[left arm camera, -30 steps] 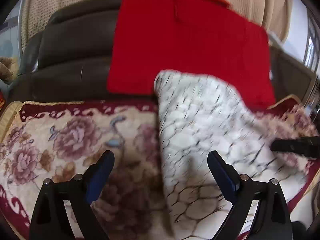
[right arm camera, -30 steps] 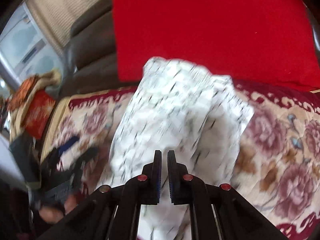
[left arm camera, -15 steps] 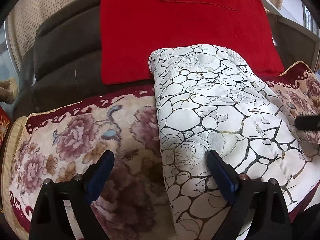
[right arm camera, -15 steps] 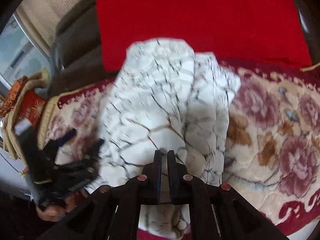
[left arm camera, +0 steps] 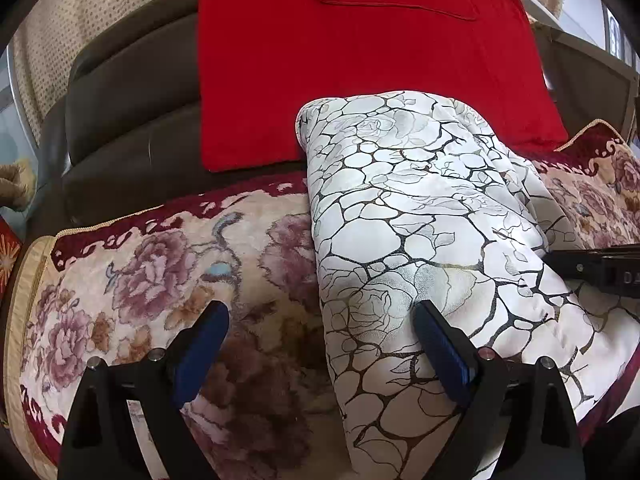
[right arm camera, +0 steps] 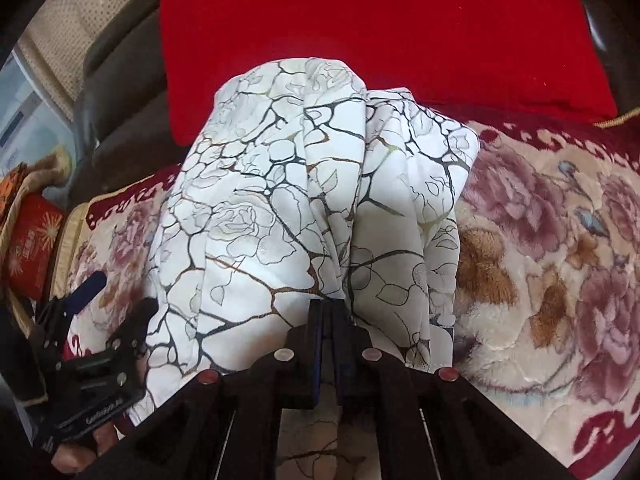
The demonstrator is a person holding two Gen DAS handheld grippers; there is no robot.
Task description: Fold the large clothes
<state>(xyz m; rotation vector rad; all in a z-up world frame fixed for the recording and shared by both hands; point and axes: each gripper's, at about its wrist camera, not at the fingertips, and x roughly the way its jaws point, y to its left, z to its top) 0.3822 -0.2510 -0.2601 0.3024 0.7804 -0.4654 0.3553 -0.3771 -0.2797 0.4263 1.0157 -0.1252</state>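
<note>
Setting: dark leather sofa [left arm camera: 120, 128], seat covered by a floral plush throw [left arm camera: 160, 264] with a maroon border. A red cloth [left arm camera: 360, 60] hangs over the backrest at 12 o'clock in both wrist views. Beige dotted curtain behind.

Task item: white garment [left arm camera: 420, 220] with a black crackle-and-rose print, folded into a long band. It lies on the floral throw. Its long axis runs from the backrest at 12 o'clock toward the seat's front edge at 6 o'clock. Far end touches the lower edge of the red cloth.

Right gripper [right arm camera: 328, 312]: jaws clenched, a pinch of the garment's near end bunched between the tips. Pleats radiate upward from the pinch toward 12 o'clock. Cloth between the pinch and the far end looks draped, not taut.

Left gripper [left arm camera: 320, 344]: jaws spread wide, nothing between the pads. In the left wrist view the garment's left long edge sits at roughly 1 o'clock from the gap; the right-hand pad overlaps the cloth, the left-hand pad is over bare throw. Contact with the cloth cannot be confirmed.

Key relation: both grippers sit at the near end of the band, the right one already on it and the left one just beside its left edge. In the right wrist view the left gripper [right arm camera: 108, 312] appears at 8 o'clock.

Judgement: the next fold likely carries the near end toward 12 o'clock, along the long axis. The left gripper would first need to shift toward 3 o'clock and close on the near corner.
</note>
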